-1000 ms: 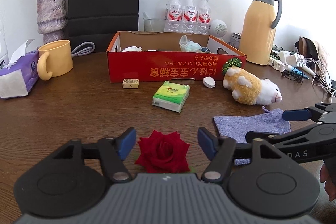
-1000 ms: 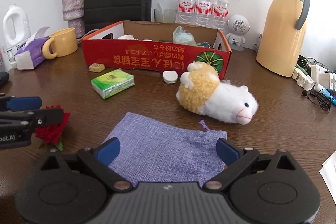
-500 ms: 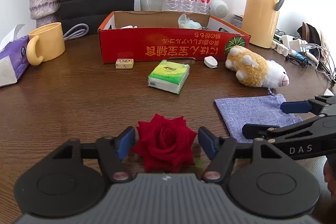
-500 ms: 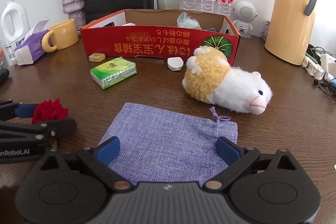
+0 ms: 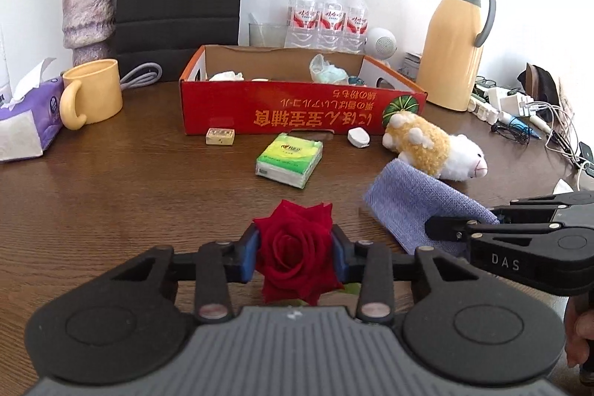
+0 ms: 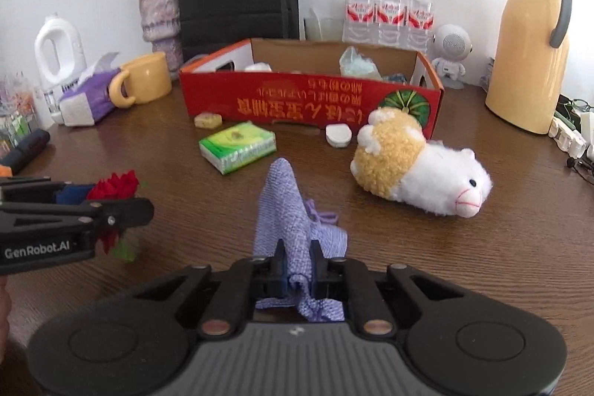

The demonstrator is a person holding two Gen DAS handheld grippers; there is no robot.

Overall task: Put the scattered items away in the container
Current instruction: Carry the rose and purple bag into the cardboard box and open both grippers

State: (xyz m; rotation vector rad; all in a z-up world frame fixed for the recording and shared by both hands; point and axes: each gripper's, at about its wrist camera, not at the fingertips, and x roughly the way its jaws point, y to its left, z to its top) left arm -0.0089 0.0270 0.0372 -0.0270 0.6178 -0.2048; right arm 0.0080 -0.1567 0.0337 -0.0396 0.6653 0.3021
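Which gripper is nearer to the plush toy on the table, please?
The right gripper, shut on the purple pouch, sits just in front of the plush toy. The left gripper, closing around the red rose, is farther off to the side.

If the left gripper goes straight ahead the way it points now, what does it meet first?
Probably the green tissue pack, which lies ahead of the left gripper closing on the red rose; the red cardboard box is behind. Depth is unclear.
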